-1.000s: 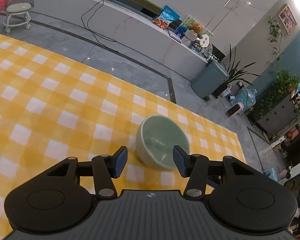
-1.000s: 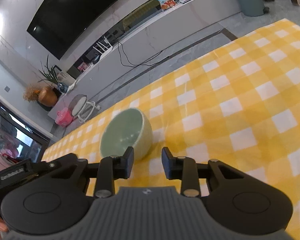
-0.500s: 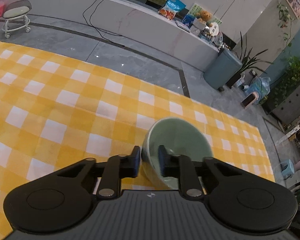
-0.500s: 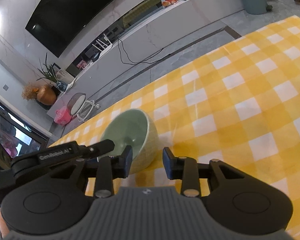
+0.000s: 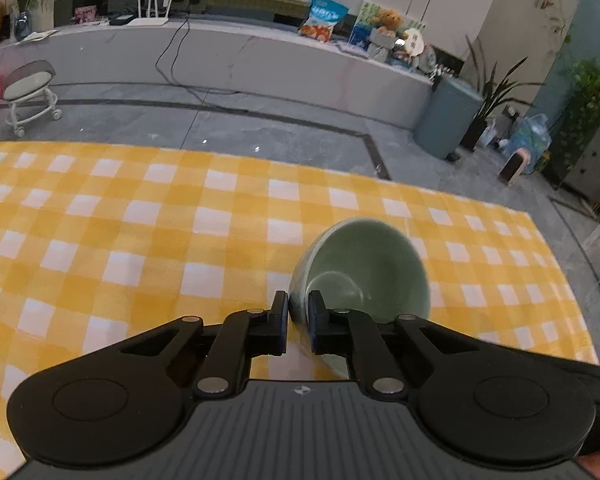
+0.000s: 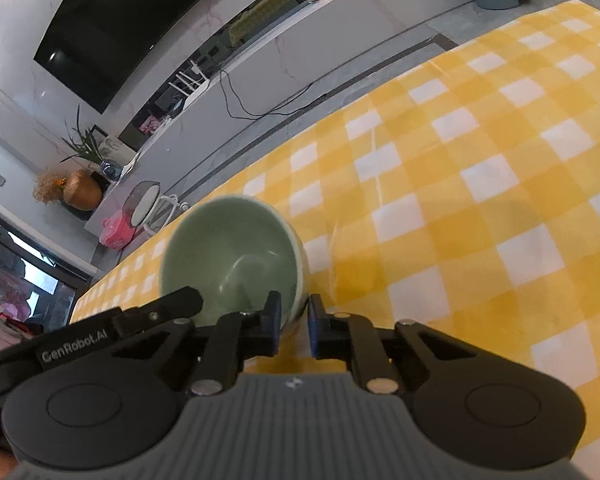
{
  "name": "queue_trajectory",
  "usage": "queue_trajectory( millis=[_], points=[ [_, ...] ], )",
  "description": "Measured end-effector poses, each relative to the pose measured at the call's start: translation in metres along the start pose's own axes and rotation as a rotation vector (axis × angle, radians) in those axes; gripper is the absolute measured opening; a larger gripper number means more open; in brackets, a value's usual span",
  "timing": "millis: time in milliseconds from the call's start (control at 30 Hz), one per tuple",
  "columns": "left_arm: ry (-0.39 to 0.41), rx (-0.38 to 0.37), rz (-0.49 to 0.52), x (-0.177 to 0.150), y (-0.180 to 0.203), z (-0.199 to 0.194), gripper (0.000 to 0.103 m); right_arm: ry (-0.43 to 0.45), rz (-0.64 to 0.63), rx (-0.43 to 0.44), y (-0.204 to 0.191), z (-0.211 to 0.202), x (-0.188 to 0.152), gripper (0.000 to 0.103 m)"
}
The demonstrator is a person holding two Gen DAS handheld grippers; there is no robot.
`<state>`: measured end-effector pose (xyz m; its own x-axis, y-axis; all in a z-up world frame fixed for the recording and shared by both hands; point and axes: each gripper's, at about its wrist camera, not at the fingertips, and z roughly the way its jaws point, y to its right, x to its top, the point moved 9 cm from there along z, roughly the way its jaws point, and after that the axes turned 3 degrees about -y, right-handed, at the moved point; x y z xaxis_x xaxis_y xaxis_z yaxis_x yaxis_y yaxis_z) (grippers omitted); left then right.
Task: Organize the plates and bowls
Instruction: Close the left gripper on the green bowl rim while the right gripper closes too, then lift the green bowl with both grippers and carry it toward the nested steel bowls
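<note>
The bowl sits on the cloth that covers the surface, toward the cloth's right end in the left wrist view. The left claw straddles its near left rim; the right claw straddles the rim on the opposite side. Behind the surface lies the floor, then a ledge. A stool stands far left, a bin right.
</note>
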<state>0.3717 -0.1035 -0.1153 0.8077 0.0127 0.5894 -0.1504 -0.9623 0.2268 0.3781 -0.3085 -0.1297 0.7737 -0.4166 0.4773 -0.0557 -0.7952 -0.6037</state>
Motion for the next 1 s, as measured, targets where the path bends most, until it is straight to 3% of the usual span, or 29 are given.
queue_trajectory(
  millis=[267, 567, 833, 1000],
  points=[
    [-0.033, 0.015, -0.012, -0.007, -0.001, -0.013, 0.01, -0.02, -0.067, -0.086, -0.016, -0.019, 0.0, 0.009],
    [-0.097, 0.039, -0.004, -0.008, 0.018, -0.051, 0.01, -0.058, -0.133, -0.111, -0.032, -0.058, -0.001, 0.009],
    [-0.195, 0.095, 0.007, -0.039, 0.02, -0.081, 0.01, -0.109, -0.146, -0.128, -0.044, -0.089, -0.032, 0.009],
    [-0.202, 0.096, 0.003, -0.047, 0.021, -0.108, 0.01, -0.117, -0.161, -0.127, -0.053, -0.109, -0.049, 0.009]
  ],
)
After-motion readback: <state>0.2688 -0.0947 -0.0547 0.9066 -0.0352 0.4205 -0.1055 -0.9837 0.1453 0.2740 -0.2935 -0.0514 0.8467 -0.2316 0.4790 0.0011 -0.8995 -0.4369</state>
